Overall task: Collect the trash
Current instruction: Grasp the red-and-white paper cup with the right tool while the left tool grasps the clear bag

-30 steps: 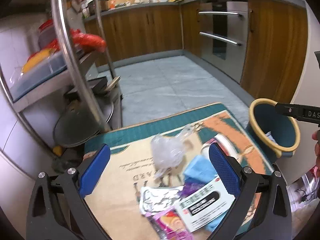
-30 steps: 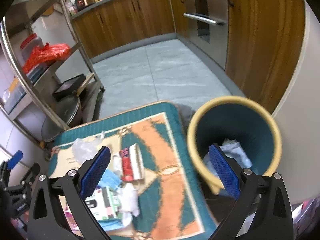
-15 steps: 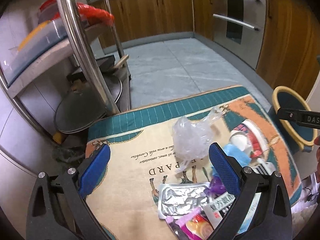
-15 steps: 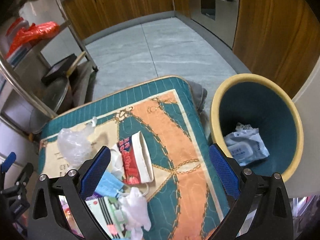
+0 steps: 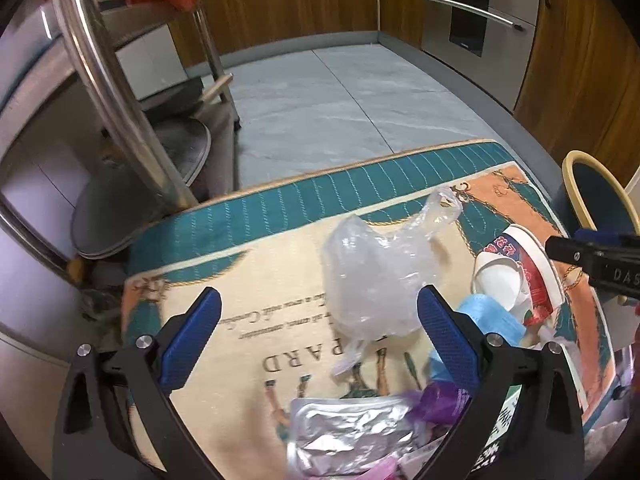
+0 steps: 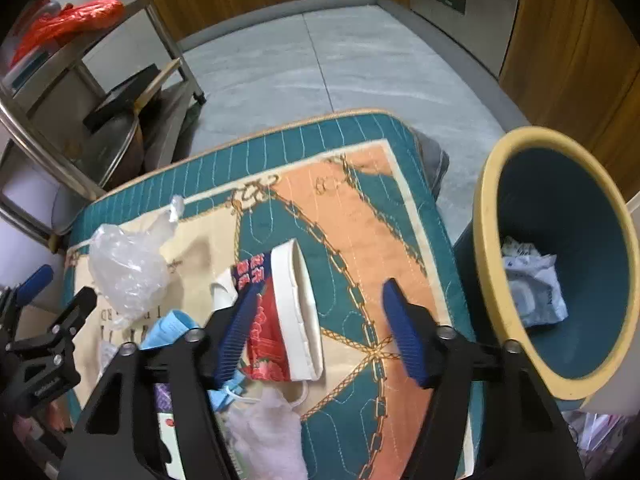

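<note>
A crumpled clear plastic bag (image 5: 372,288) lies on the patterned mat (image 5: 280,208). My left gripper (image 5: 318,320) hangs open just above it, the bag nearer the right pad. A squashed red-and-white paper cup (image 6: 288,312) lies on its side between the jaws of my right gripper (image 6: 320,312). Those jaws are closing; the left pad is at the cup's edge and the right pad stands apart from it. The teal bin with a yellow rim (image 6: 492,240) stands off the mat's right side with a wipes packet (image 6: 536,292) inside.
More litter lies at the mat's near end: a foil pouch (image 5: 344,436), a blue mask (image 5: 492,320), a purple wrapper (image 5: 436,400), a white tissue (image 6: 272,432). A steel rack (image 5: 120,100) with pans stands left. Wooden cabinets and an oven (image 5: 480,12) line the tiled floor.
Both grippers have sunk toward the mat. The right one swung from over the bin to over the paper cup and its jaws have narrowed. The left one came down over the plastic bag.
</note>
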The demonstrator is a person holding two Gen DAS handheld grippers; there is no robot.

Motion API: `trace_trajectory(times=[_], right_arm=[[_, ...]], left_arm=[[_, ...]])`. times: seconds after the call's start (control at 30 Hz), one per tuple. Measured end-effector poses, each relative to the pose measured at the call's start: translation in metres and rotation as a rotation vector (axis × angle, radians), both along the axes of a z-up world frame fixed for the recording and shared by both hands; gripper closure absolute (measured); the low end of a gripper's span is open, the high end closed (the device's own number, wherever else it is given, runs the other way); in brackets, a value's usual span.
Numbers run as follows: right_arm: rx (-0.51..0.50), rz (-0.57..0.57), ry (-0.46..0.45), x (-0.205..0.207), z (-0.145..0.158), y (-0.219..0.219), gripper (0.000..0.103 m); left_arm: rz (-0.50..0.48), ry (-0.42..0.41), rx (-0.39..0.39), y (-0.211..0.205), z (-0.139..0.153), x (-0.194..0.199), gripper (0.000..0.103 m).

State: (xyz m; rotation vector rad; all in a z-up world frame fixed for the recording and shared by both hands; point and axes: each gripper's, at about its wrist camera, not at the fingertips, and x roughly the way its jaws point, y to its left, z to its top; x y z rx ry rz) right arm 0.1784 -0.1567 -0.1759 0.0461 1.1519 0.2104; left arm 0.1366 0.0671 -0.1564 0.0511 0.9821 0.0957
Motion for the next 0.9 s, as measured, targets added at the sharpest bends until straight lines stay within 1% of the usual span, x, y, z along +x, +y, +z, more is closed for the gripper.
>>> trace_trajectory(times=[0.07,0.1,0.13,0.2,0.23,0.27,0.3,0.33,0.37,0.4,0.43,0.47,0.57,0.7,0.8,0.9], right_arm=[[0.033,0.001,0.022,0.002,-0.005,-0.002,0.053],[0.055,0.000,0.034,0.002,-0.008,-0.003,0.055],[0.077,0.003,0.045,0.002,-0.010,-0.004,0.058],[0.101,0.025,0.060,0.001,-0.012,-0.002,0.061],[0.101,0.048,0.066,0.000,-0.013,0.001,0.063],[0.097,0.065,0.073,0.000,-0.013,0.004,0.066],[0.091,0.079,0.082,-0.001,-0.014,0.007,0.069],[0.087,0.088,0.087,-0.002,-0.015,0.009,0.076],[0.080,0.099,0.090,-0.002,-0.015,0.011,0.083],[0.069,0.108,0.088,-0.004,-0.015,0.014,0.087],[0.068,0.110,0.084,-0.004,-0.014,0.015,0.090],[0.075,0.115,0.075,-0.004,-0.012,0.016,0.092],[0.082,0.131,0.043,-0.006,-0.004,0.018,0.095],[0.071,0.136,-0.010,-0.010,0.012,0.016,0.098],[0.040,0.132,-0.070,-0.012,0.031,0.015,0.099],[0.007,0.124,-0.127,-0.017,0.057,0.005,0.099]], left_arm=[[-0.010,0.024,-0.035,-0.003,-0.007,0.005,0.020],[-0.015,0.033,-0.045,-0.005,-0.009,0.006,0.022],[-0.023,0.042,-0.054,-0.007,-0.011,0.008,0.027],[-0.034,0.053,-0.062,-0.011,-0.015,0.010,0.032],[-0.040,0.063,-0.077,-0.013,-0.017,0.011,0.040],[-0.046,0.076,-0.089,-0.014,-0.019,0.012,0.051],[-0.053,0.091,-0.093,-0.016,-0.022,0.013,0.056],[-0.062,0.101,-0.088,-0.019,-0.024,0.013,0.064],[-0.071,0.107,-0.083,-0.020,-0.025,0.013,0.067],[-0.079,0.108,-0.080,-0.022,-0.025,0.012,0.070],[-0.089,0.105,-0.083,-0.024,-0.023,0.012,0.078],[-0.097,0.100,-0.084,-0.026,-0.021,0.011,0.082],[-0.114,0.079,-0.081,-0.029,-0.014,0.008,0.091],[-0.105,0.030,-0.063,-0.029,0.001,0.004,0.093],[-0.096,-0.017,-0.073,-0.030,0.019,0.001,0.096],[-0.093,-0.063,-0.074,-0.035,0.039,-0.004,0.096]])
